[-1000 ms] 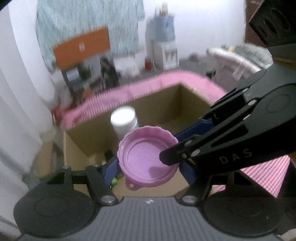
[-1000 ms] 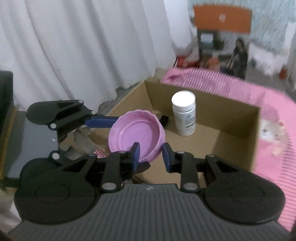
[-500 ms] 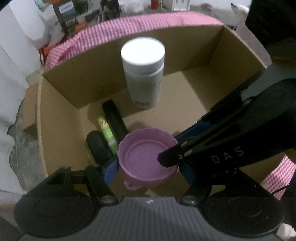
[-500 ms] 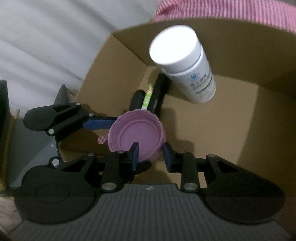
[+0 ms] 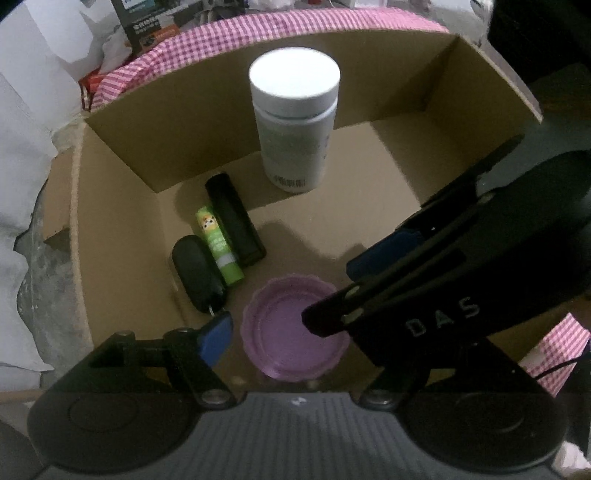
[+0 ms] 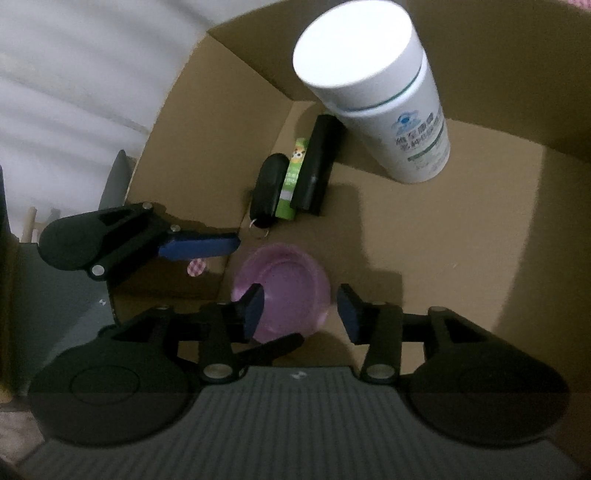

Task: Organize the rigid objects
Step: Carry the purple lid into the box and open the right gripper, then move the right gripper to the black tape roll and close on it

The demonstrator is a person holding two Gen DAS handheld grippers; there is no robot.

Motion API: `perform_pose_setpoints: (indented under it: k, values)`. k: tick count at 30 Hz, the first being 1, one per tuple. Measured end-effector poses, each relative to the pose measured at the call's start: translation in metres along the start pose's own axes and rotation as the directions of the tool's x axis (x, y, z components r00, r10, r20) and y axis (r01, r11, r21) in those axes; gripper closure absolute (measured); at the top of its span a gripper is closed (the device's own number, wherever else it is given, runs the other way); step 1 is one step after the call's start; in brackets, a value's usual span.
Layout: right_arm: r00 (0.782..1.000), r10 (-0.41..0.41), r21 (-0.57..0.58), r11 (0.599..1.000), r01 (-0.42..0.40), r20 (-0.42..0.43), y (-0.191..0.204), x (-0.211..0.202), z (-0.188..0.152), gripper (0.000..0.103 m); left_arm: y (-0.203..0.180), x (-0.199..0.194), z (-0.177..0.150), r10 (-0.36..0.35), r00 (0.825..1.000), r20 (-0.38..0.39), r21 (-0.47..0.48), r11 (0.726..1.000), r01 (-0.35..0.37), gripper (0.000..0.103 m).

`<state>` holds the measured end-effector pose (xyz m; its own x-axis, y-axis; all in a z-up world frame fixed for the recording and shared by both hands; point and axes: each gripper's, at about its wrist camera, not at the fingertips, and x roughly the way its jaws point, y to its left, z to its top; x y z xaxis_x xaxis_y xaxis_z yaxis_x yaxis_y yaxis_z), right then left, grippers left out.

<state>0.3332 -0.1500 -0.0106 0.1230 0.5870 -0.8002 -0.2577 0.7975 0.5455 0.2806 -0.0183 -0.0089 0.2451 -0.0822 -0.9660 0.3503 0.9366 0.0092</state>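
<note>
Five things sit in the cardboard box (image 5: 122, 236): a white bottle (image 5: 294, 122) standing upright toward the far wall, and, lying side by side near the left wall, a black bar (image 5: 236, 221), a green tube (image 5: 218, 245) and a black fob (image 5: 198, 273) with a key ring at its near end. The tube touches both the bar and the fob. The fifth is the pink lid (image 5: 291, 332), open side up on the box floor near the front wall, just beside the fob's ring.

Both grippers hang over the lid. The left gripper (image 5: 291, 306) has its jaws spread, one blue pad by the fob's ring and the other across the lid, neither touching it. The right gripper (image 6: 299, 310) also has its jaws spread, a pad on either side of the lid in its own view and clear of it. A pink checked cloth (image 5: 258, 27) lies behind the box.

Half a second ago the lid was pinched in the left jaws, with the right jaws nearly together at its rim, and it hung above the box floor. Now both pairs have opened and the lid lies free in the box. The bottle, bar, tube and fob have not shifted.
</note>
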Motion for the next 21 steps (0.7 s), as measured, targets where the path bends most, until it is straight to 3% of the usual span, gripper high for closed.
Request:
perform_pose_setpoints:
  k: [6, 10, 14, 17, 21]
  values:
    - [0.993, 0.001, -0.040, 0.999, 0.004, 0.118, 0.012, -0.036, -0.011, 0.049, -0.001, -0.031, -0.009, 0.014, 0.994, 0.113, -0.018, 1.000, -0.012, 0.020]
    - [0.974, -0.001, -0.045, 0.999, 0.012, 0.229, 0.017, -0.070, -0.027, 0.036, -0.004, -0.057, -0.022, 0.061, 0.976, 0.208, -0.020, 0.998, -0.059, 0.019]
    - [0.936, -0.007, -0.070, 0.997, 0.034, 0.351, 0.023, -0.107, -0.056, 0.028, -0.007, -0.088, -0.044, 0.082, 0.948, 0.308, -0.037, 0.997, -0.075, 0.017]
    - [0.900, -0.007, -0.081, 0.996, 0.047, 0.436, 0.029, -0.133, -0.085, 0.023, -0.010, -0.113, -0.066, 0.104, 0.915, 0.391, -0.064, 0.994, -0.086, 0.015]
    - [0.849, -0.012, -0.083, 0.994, 0.065, 0.529, 0.029, -0.155, -0.139, 0.017, -0.017, -0.131, -0.099, 0.102, 0.882, 0.460, -0.077, 0.994, -0.075, 0.006]
